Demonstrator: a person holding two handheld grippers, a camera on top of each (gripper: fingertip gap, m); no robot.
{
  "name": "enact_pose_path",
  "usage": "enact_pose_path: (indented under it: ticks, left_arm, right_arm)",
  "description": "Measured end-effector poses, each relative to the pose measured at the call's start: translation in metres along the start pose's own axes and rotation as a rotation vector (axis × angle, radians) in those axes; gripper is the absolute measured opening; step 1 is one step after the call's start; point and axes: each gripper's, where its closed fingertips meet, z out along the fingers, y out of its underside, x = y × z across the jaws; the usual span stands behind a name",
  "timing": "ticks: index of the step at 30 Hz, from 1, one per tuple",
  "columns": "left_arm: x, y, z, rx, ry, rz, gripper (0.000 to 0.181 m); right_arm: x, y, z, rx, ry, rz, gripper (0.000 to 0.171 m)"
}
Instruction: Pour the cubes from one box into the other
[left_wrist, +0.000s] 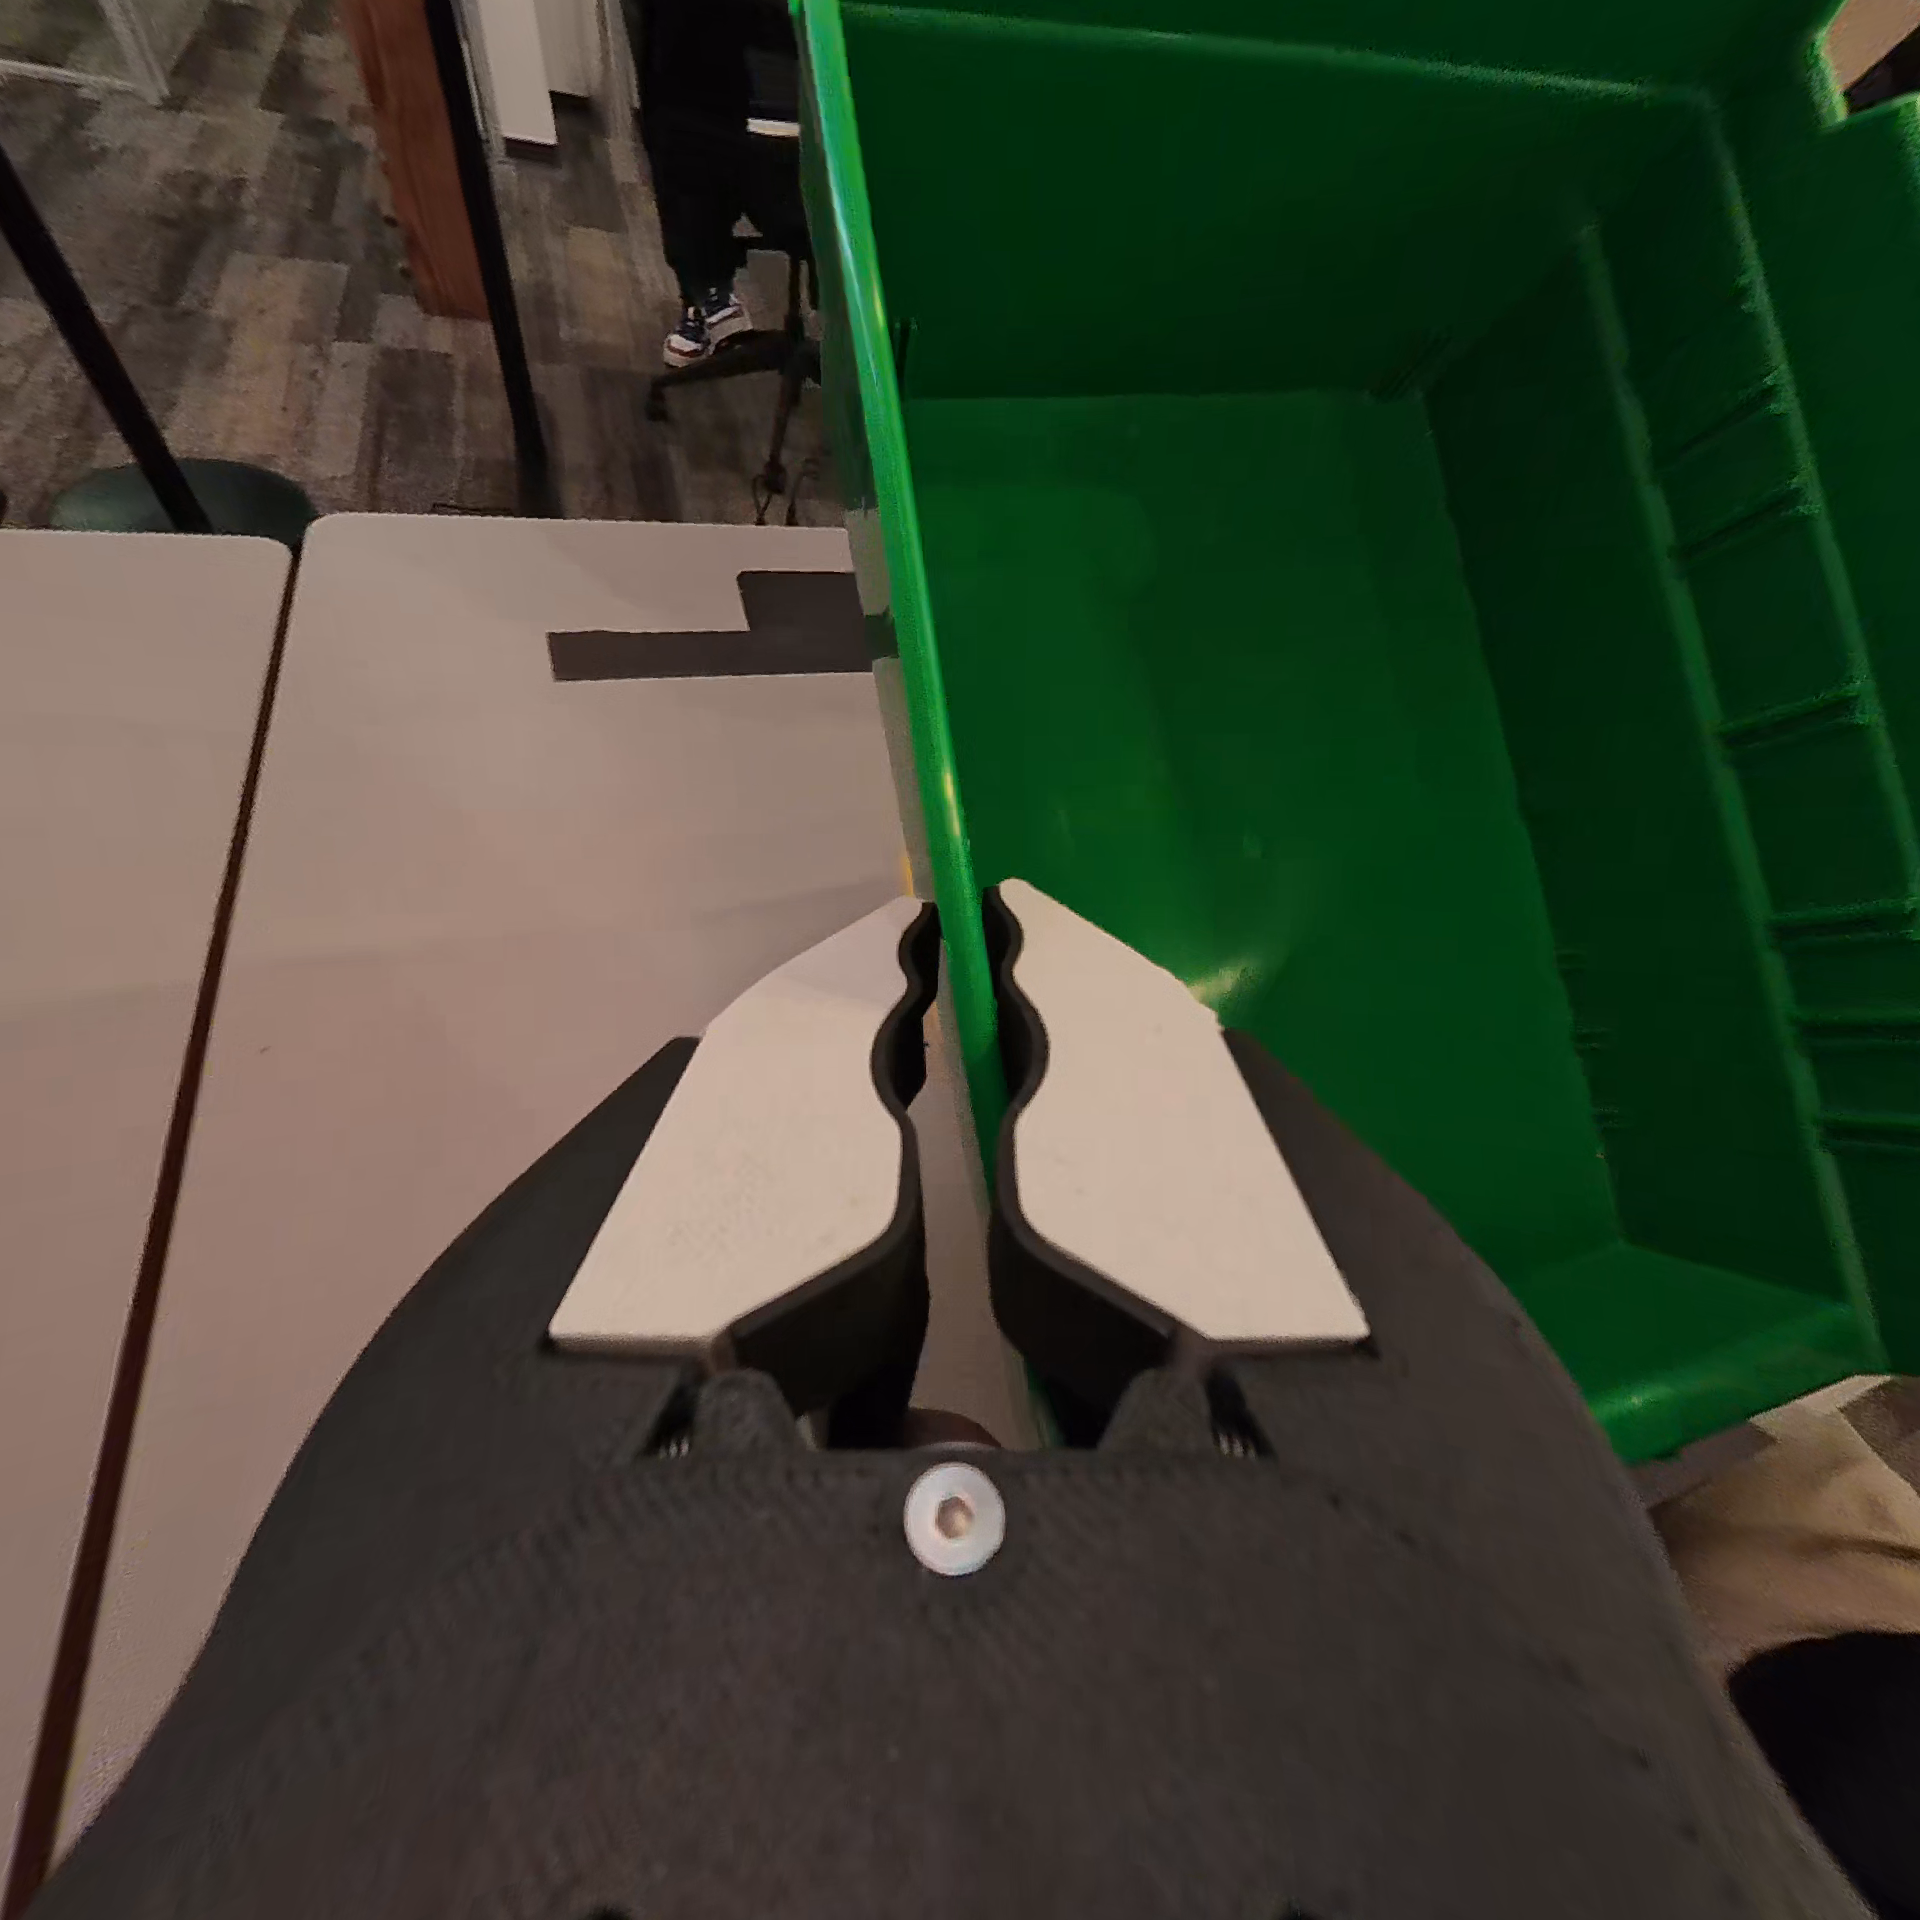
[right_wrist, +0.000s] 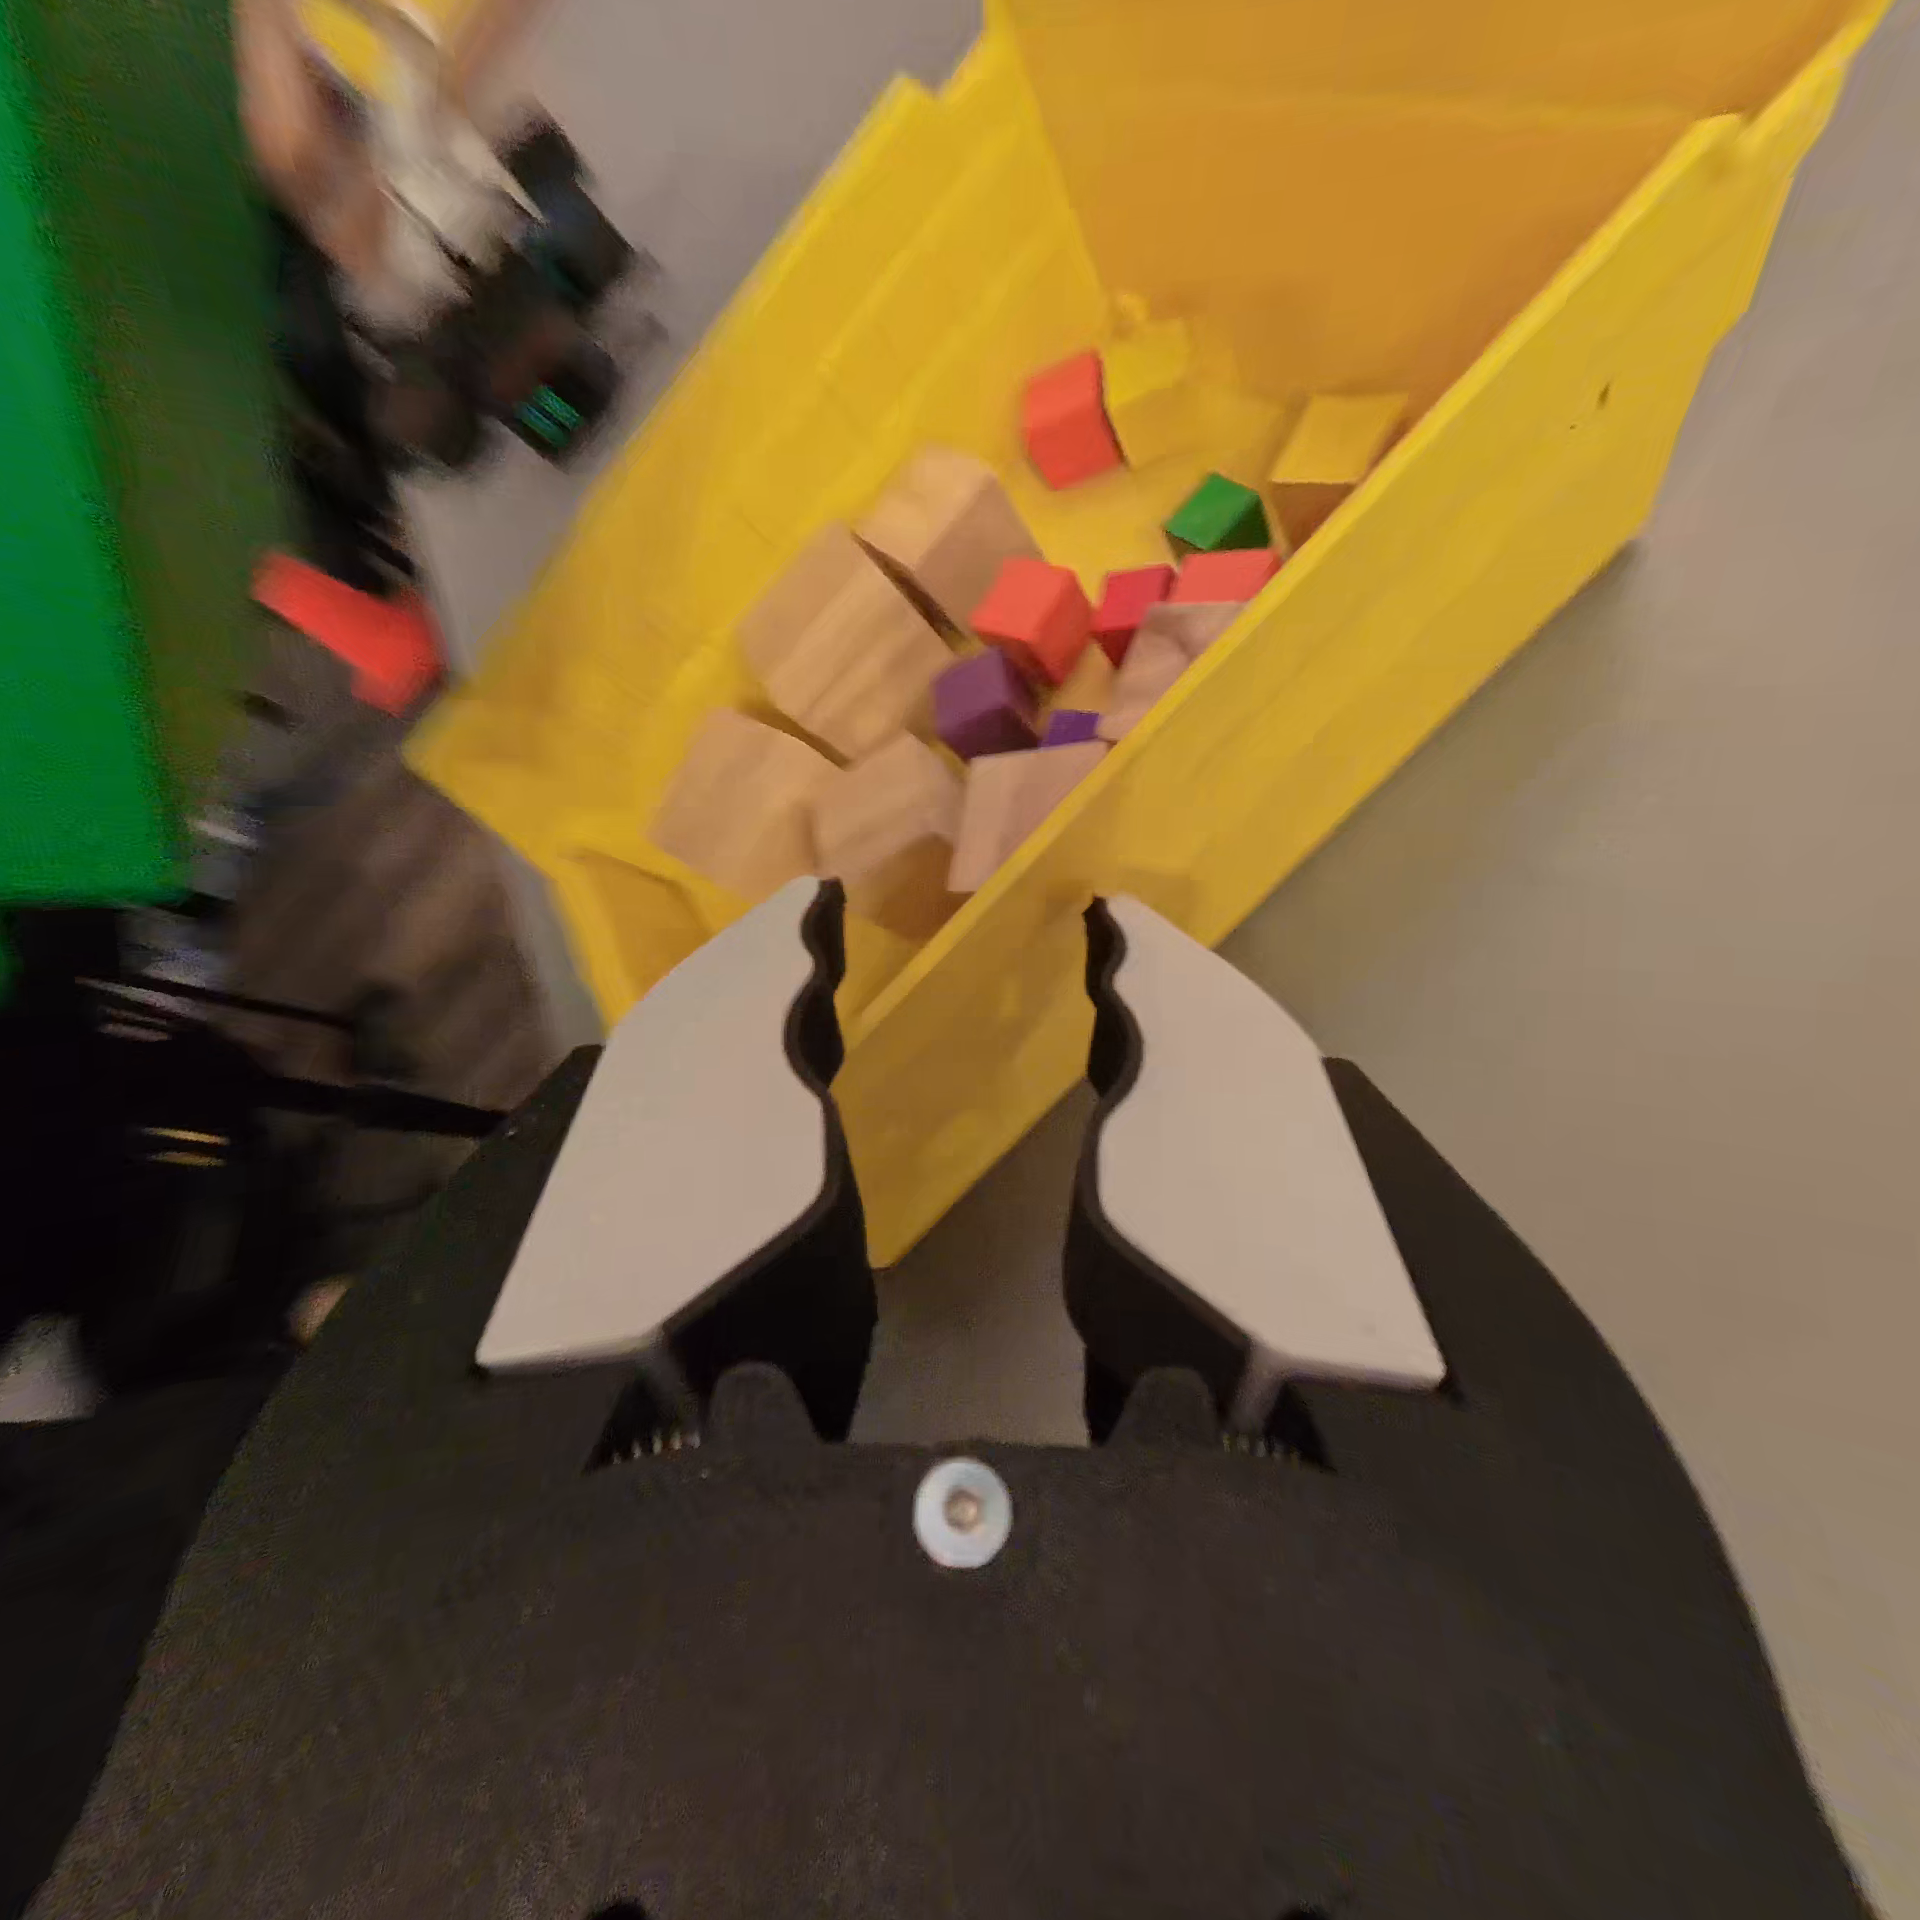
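My left gripper (left_wrist: 961, 909) is shut on the side wall of the green box (left_wrist: 1247, 727) and holds it tilted above the white table (left_wrist: 520, 883). No cubes show inside the green box. The yellow box (right_wrist: 1299, 208) lies on the table and holds several plain wooden cubes (right_wrist: 842, 644) and small red, purple and green ones (right_wrist: 1034, 613). My right gripper (right_wrist: 961, 909) is open, one finger on each side of the yellow box's near wall. A blurred red cube (right_wrist: 353, 634) shows outside the yellow box, beside the green box (right_wrist: 94, 468); I cannot tell if it rests on anything.
Black tape marks (left_wrist: 707, 644) lie on the table, which meets a second table (left_wrist: 104, 831) at a seam on the left. Beyond the far edge are carpet, a dark post (left_wrist: 488, 260), and a person's legs by a chair (left_wrist: 717, 312).
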Motion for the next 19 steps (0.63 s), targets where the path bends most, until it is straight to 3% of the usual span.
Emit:
enact_pose_path:
  ticks: [2, 6, 15, 19]
  left_arm:
    - [0.014, -0.001, 0.005, -0.009, 0.024, 0.003, 0.008]
    - [0.057, 0.003, 0.026, -0.038, 0.097, 0.012, 0.009]
    - [0.208, 0.046, 0.115, -0.149, 0.329, 0.023, 0.008]
    - [0.244, 0.068, 0.142, -0.191, 0.320, 0.048, 0.007]
  right_arm:
    - [-0.007, -0.013, -0.007, 0.082, -0.125, 0.108, 0.043]
    - [0.010, -0.025, -0.067, 0.193, -0.122, 0.146, 0.047]
    - [0.046, -0.021, -0.259, 0.401, 0.143, 0.076, 0.047]
    - [0.043, -0.005, -0.308, 0.475, 0.156, 0.067, 0.048]
